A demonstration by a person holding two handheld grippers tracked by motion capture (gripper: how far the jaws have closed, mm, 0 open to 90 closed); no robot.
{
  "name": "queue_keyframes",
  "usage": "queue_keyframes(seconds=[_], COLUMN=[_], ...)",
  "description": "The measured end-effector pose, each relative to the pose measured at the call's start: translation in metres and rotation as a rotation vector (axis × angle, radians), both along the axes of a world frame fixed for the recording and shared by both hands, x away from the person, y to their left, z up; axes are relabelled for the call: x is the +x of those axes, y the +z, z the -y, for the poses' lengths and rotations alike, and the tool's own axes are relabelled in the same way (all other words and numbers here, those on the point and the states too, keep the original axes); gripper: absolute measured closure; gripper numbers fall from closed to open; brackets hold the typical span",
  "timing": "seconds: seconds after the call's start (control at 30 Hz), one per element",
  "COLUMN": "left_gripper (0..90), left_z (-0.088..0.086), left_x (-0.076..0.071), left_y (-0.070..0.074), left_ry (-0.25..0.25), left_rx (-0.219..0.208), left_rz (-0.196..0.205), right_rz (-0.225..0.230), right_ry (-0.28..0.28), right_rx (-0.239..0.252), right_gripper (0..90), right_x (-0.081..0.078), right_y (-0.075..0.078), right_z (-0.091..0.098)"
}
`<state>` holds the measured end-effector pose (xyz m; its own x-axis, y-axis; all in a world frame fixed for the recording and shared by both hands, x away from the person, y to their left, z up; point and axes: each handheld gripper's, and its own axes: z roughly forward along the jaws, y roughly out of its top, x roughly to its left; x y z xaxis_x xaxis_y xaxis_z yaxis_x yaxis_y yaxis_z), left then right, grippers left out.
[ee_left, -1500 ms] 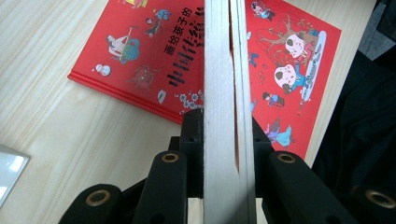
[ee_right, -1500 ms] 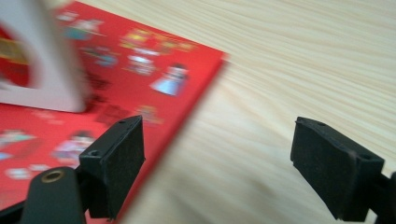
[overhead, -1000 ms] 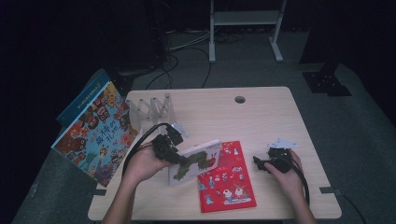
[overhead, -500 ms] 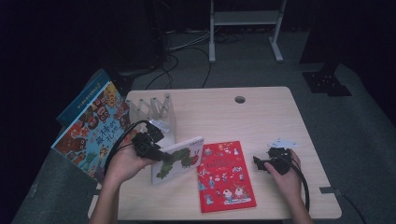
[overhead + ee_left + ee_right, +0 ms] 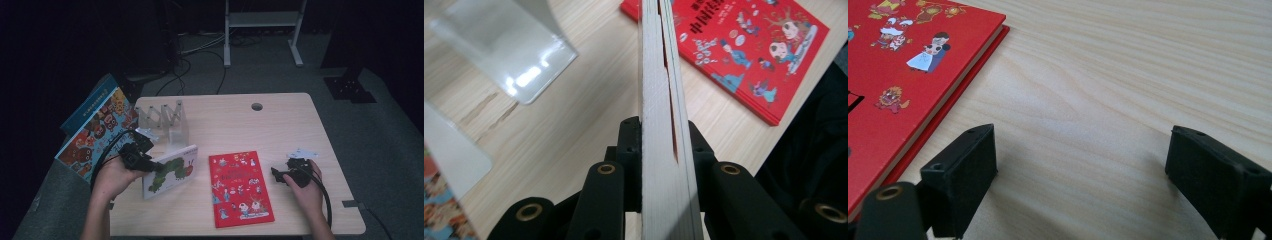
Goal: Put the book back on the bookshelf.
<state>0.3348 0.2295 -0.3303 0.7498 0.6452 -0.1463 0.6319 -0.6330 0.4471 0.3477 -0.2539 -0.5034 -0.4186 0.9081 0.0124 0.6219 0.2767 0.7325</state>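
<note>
left gripper [image 5: 142,161] clamped on caterpillar book [image 5: 171,170] edge, book tilted off table [image 5: 280,125]; right gripper [image 5: 278,175] jaws apart, just opened, nothing between

Books on table: two [image 5: 170,171] [image 5: 239,187]; books at left edge: two [image 5: 97,131]; clear rack [image 5: 162,120]: one.
</note>
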Motion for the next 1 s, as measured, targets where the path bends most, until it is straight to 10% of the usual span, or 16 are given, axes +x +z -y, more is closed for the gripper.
queue_keyframes(seconds=[0.47,1.0], left_gripper=[75.3,75.3], left_z=[-0.035,-0.026], left_x=[0.009,0.056], left_y=[0.003,0.001], left_ry=[0.116,0.171], left_rx=[-0.003,0.008], left_rz=[0.012,0.001], right_rz=[0.000,0.000], right_ry=[0.000,0.000], right_rx=[0.000,0.000], right_gripper=[12.0,12.0], right_x=[0.000,0.000], right_y=[0.000,0.000], right_z=[0.000,0.000])
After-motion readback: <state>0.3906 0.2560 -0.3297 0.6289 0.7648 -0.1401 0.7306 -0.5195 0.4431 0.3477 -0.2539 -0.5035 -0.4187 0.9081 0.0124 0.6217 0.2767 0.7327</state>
